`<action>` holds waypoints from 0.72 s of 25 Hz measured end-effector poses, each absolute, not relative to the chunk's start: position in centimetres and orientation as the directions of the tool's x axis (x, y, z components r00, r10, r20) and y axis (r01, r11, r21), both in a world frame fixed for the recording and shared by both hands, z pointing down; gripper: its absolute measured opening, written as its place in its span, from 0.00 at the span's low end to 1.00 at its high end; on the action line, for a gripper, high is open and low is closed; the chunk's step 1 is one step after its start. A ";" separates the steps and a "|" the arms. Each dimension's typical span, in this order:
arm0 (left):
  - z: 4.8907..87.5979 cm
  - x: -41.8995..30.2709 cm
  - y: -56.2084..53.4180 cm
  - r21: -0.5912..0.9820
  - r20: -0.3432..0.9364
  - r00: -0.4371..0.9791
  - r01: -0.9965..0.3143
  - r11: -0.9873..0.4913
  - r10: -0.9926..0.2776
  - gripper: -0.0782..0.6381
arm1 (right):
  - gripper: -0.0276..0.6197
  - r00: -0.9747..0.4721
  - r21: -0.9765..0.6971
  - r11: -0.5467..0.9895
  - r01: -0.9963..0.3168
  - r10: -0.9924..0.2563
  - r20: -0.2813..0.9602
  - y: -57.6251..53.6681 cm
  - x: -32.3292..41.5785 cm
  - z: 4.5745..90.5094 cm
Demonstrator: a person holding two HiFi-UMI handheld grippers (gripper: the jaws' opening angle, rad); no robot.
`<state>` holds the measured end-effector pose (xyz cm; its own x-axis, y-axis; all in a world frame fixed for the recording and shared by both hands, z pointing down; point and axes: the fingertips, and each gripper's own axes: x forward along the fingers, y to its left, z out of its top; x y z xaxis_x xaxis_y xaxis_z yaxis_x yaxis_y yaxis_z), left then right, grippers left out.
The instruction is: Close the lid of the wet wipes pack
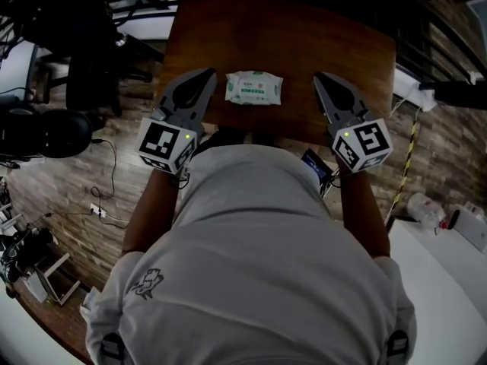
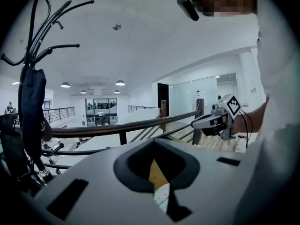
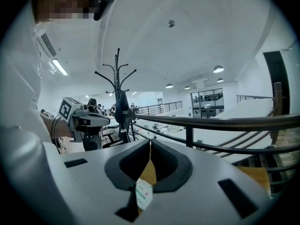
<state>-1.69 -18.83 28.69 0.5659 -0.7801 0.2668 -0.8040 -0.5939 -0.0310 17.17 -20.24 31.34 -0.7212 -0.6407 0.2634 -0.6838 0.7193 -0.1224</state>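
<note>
Both shut tight and empty, left hand-held gripper (image 1: pixel 210 73) and right hand-held gripper (image 1: pixel 320 77) flank wet wipes pack (image 1: pixel 253 88); green label (image 1: pixel 256 92) illegible.

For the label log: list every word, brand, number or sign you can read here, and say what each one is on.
No text here can be read.
Wet wipes pack: green and dark print on the white label, too small to read.
Left marker cube: black-and-white square pattern only, no letters.
Right marker cube: the same kind of pattern, no letters.
Shirt: small emblem near the shoulder, too small to read.
</note>
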 end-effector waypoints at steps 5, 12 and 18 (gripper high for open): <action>27.5 -3.7 -17.6 -0.055 0.251 0.567 -0.801 -0.596 -0.784 0.13 | 0.10 -0.719 -0.132 0.713 -0.689 -0.649 0.248 -19.2 15.3 31.3; 26.6 -6.8 -15.5 -0.048 0.227 0.622 -0.761 -0.647 -0.749 0.13 | 0.10 -0.682 -0.119 0.677 -0.726 -0.687 0.252 -16.4 11.8 30.9; 26.0 -11.3 -11.9 -0.036 0.216 0.666 -0.725 -0.688 -0.714 0.13 | 0.10 -0.631 -0.109 0.625 -0.773 -0.737 0.244 -12.5 8.0 29.8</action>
